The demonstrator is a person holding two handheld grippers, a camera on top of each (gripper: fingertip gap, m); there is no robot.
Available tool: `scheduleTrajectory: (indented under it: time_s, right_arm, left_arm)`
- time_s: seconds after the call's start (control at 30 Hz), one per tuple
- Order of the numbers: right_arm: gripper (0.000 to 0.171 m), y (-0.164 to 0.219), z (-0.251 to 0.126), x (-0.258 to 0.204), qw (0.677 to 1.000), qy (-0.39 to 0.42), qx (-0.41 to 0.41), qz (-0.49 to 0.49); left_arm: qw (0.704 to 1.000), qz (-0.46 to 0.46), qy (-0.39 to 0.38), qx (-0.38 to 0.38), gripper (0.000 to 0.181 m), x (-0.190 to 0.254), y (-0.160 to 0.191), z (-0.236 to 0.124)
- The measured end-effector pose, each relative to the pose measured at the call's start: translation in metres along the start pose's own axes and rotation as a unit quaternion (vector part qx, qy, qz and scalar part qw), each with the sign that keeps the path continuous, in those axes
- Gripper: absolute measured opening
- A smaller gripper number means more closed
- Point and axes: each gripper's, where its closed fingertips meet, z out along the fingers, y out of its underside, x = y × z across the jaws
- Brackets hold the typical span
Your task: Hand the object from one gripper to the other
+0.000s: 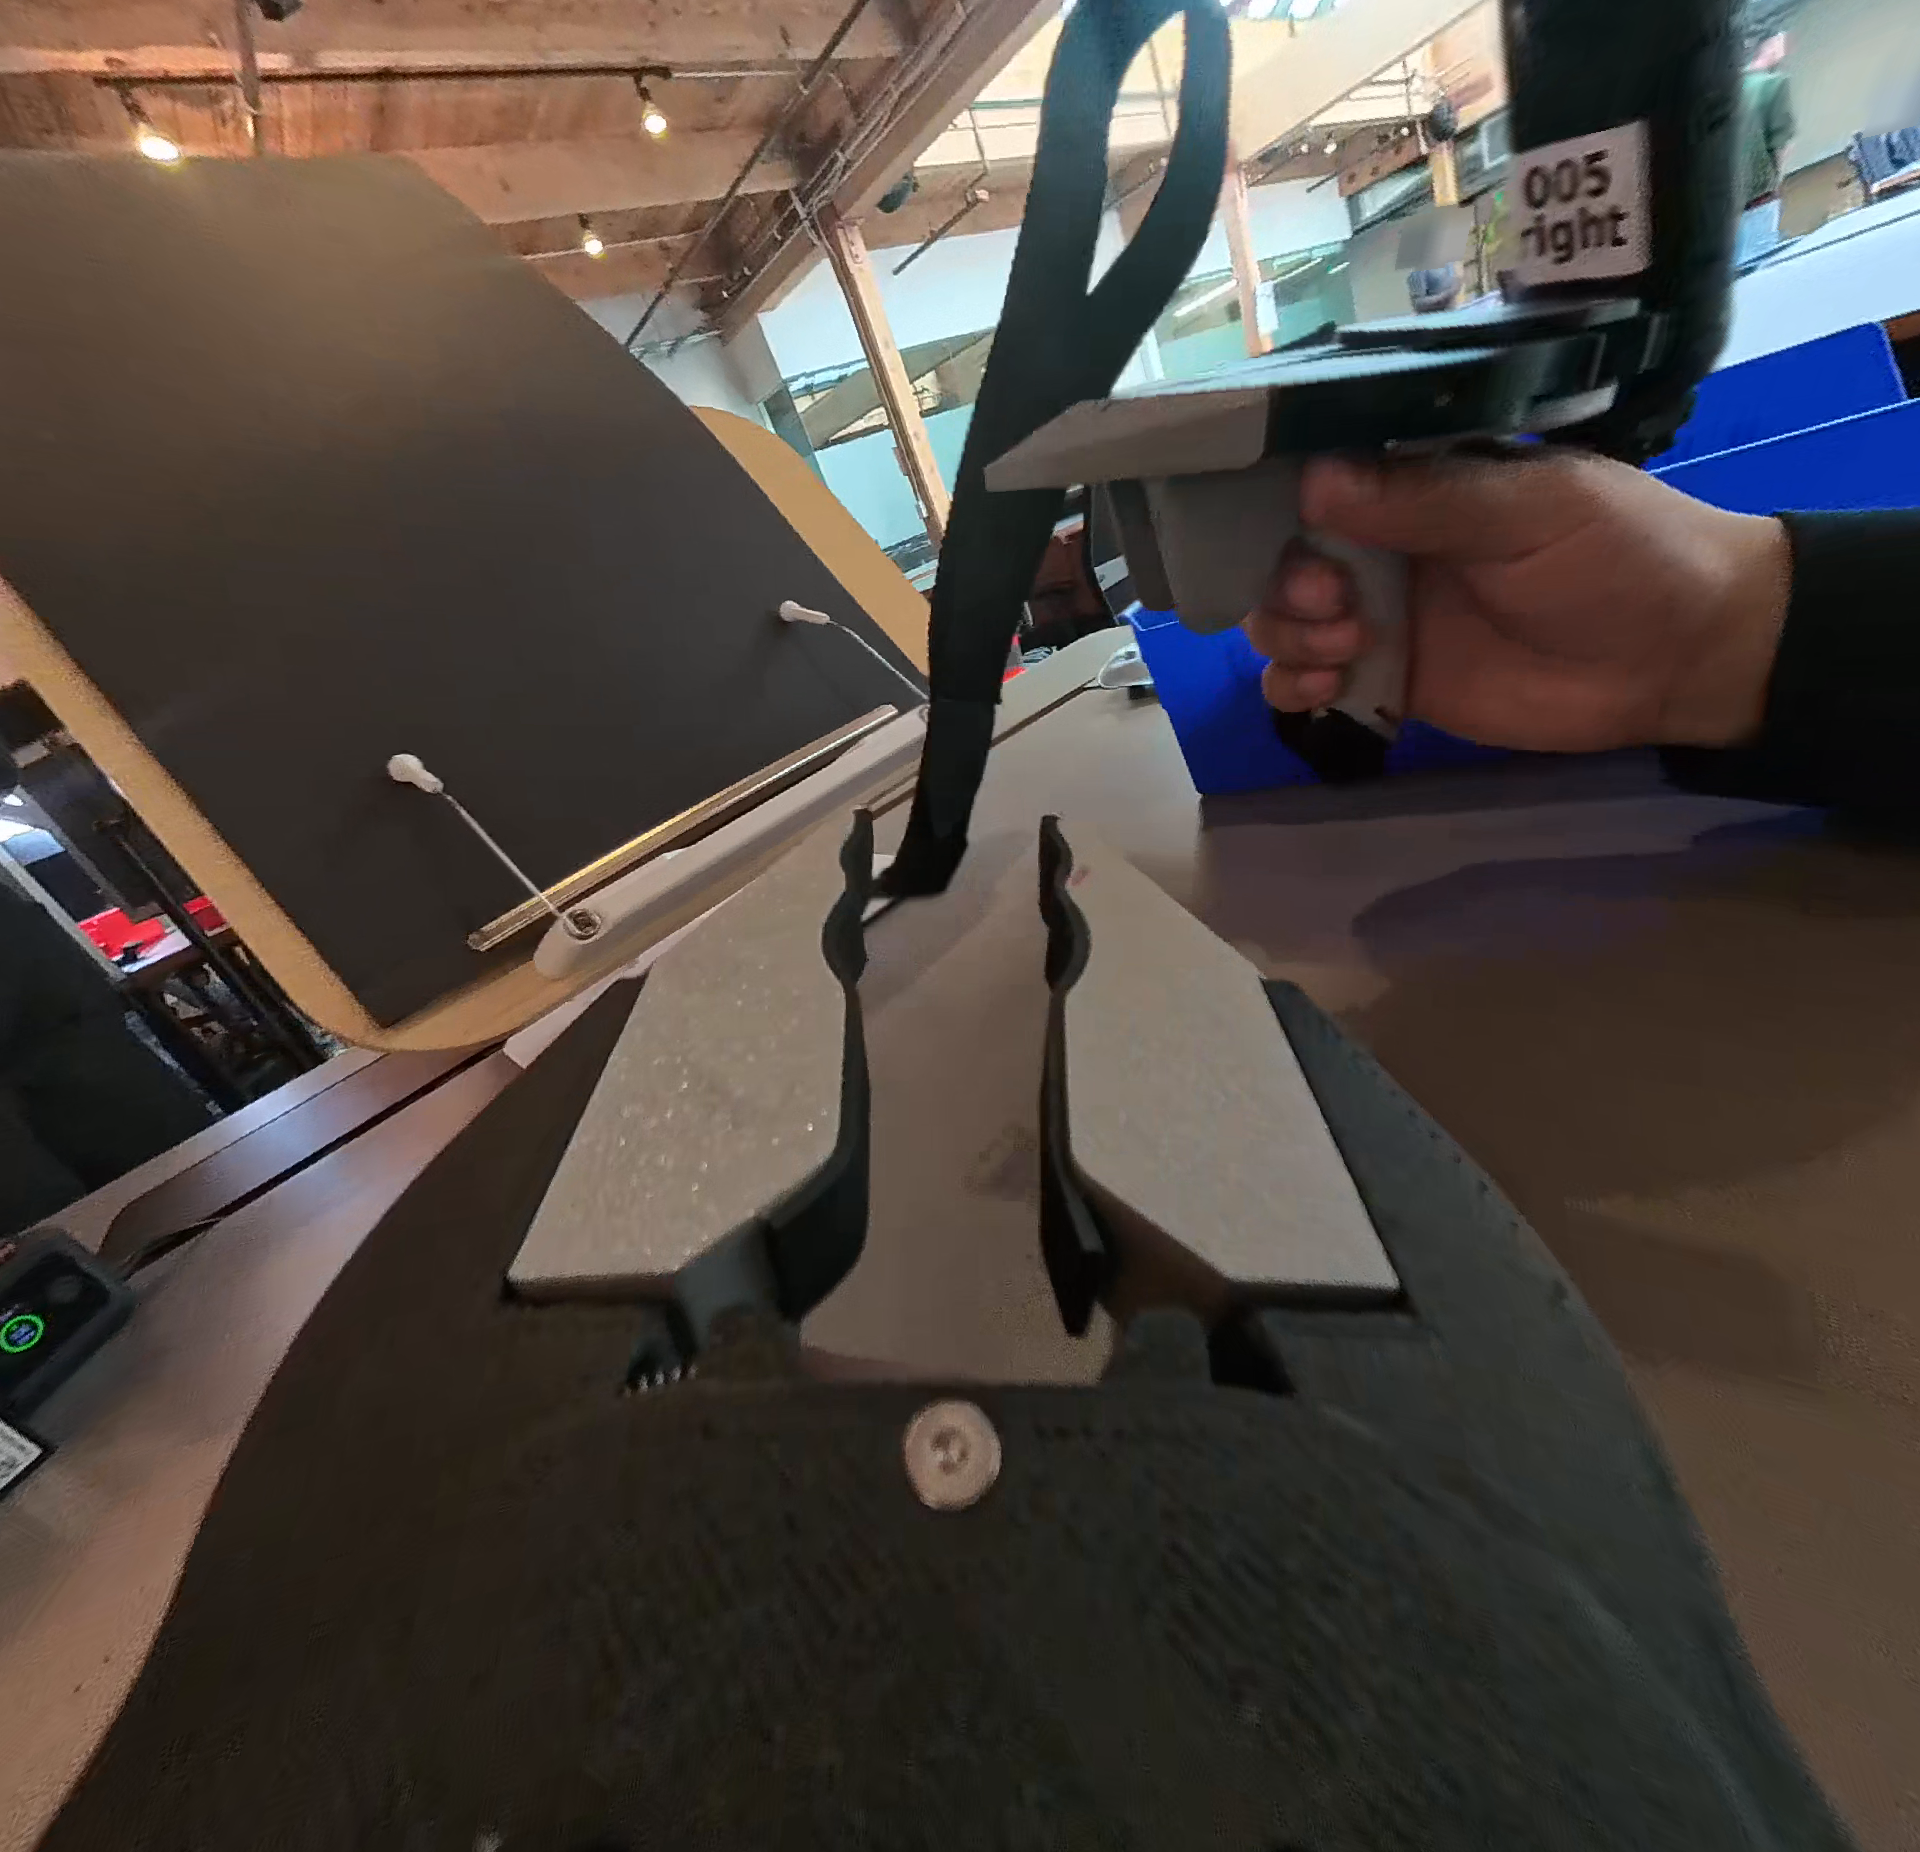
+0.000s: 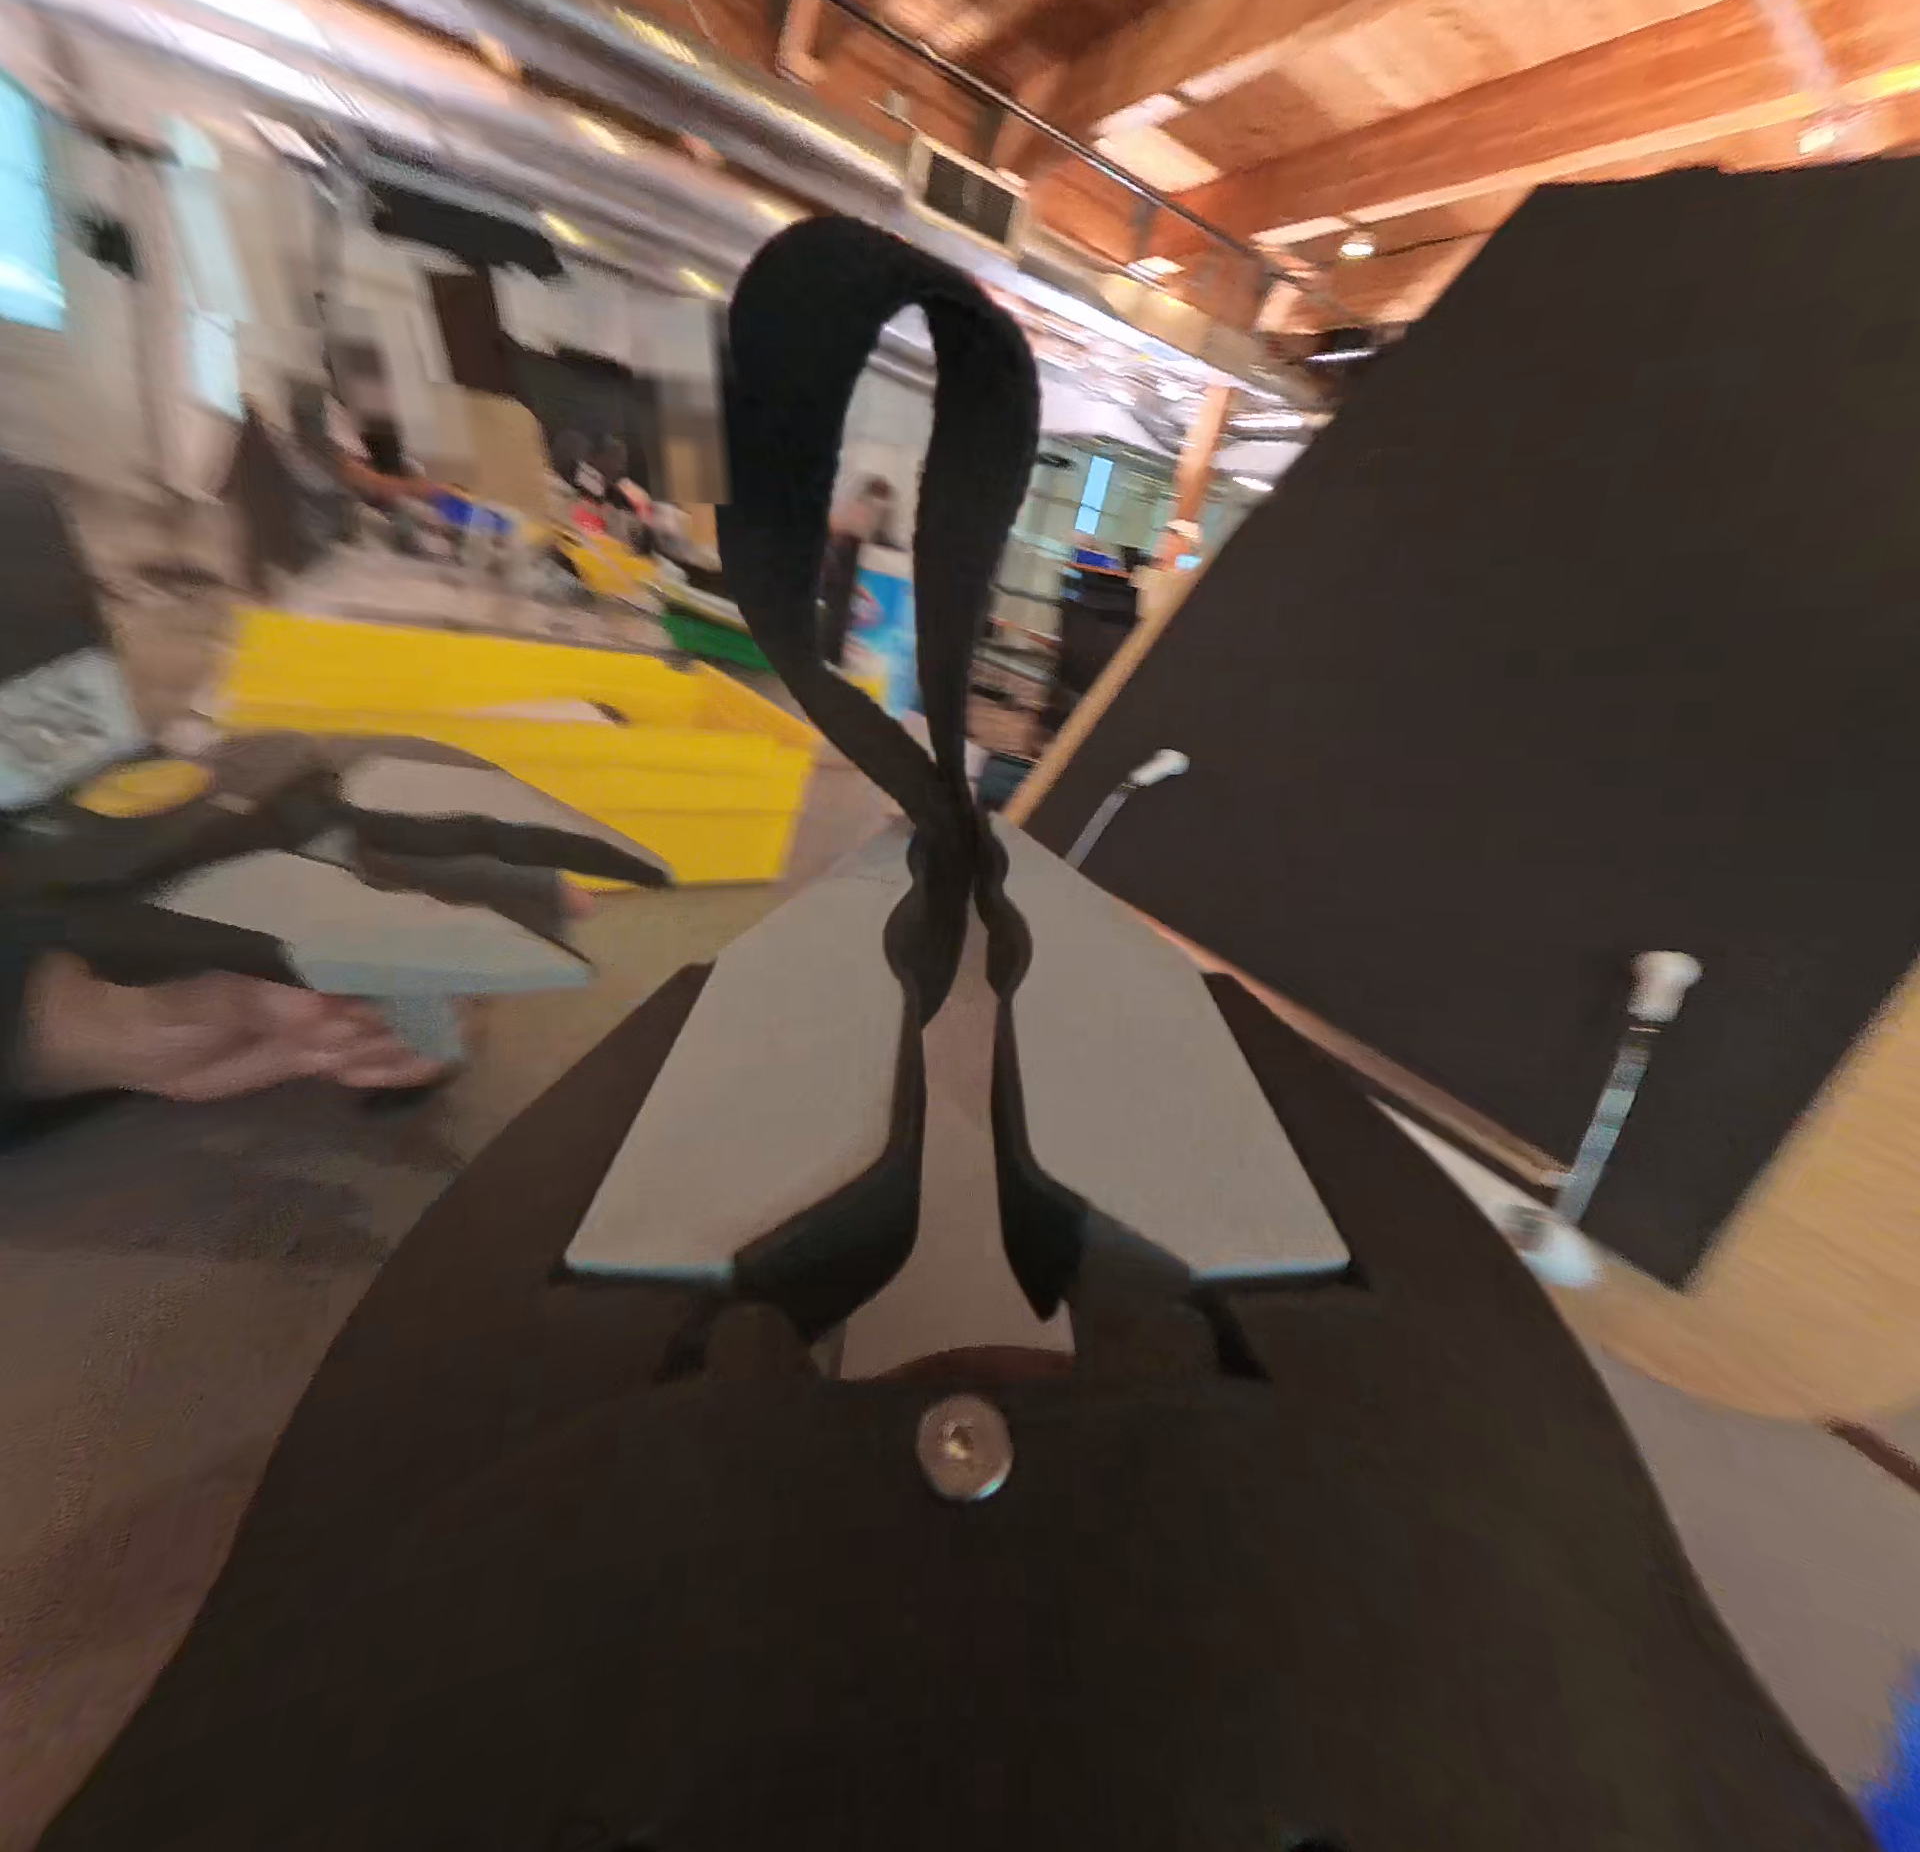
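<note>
A black strap [image 2: 779, 400] folded into a loop is pinched in my right gripper [image 2: 958, 857], which is shut on it just below the loop. In the left wrist view the same strap [image 1: 1049, 348] runs through the right gripper [image 1: 1039, 472], which a hand [image 1: 1538, 607] holds up at the upper right. The strap's lower end hangs down by my left gripper's fingertips. My left gripper [image 1: 955, 831] is open. Its two pads stand apart and do not press on the strap. It also shows, blurred and open, at the left of the right wrist view [image 2: 592, 909].
A black board with a tan edge [image 1: 364, 555] leans on a white stand at the left, and shows in the right wrist view [image 2: 1558, 659]. A blue bin [image 1: 1226, 701] and a yellow bin [image 2: 571, 753] stand on the brown table [image 1: 1558, 1075]. A small device with a lit screen [image 1: 42, 1324] lies at the left edge. Spacing between my two grippers at the tips: around 10 cm.
</note>
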Motion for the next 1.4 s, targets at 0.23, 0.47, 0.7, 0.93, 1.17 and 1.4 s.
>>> scheduleTrajectory:
  time_s: [0.23,0.47,0.7,0.93,1.17,1.4]
  right_arm:
    - [0.002,0.022,0.005,0.003,0.916,0.12,-0.111,-0.365]
    - [0.002,0.034,0.011,-0.007,0.881,0.111,-0.133,-0.44]
    - [0.003,0.048,0.013,-0.008,0.876,0.095,-0.159,-0.445]
    - [0.002,0.055,0.014,-0.009,0.865,0.089,-0.174,-0.463]
    - [0.002,0.064,0.014,-0.009,0.864,0.077,-0.189,-0.461]
    - [0.004,0.082,0.015,-0.019,0.852,0.036,-0.222,-0.473]
  left_arm:
    - [0.997,-0.075,-0.002,0.015,0.024,-0.013,-0.003,-0.004]
    - [0.995,-0.098,-0.03,0.009,0.024,-0.027,0.002,-0.006]
    - [0.999,-0.034,-0.005,0.001,0.027,-0.007,0.0,-0.003]
    - [1.0,0.014,0.002,-0.004,0.027,0.003,0.001,-0.001]
    - [0.999,0.037,0.001,-0.01,0.026,0.007,0.002,0.0]
    - [0.994,0.106,-0.007,-0.036,0.024,0.013,0.011,0.002]
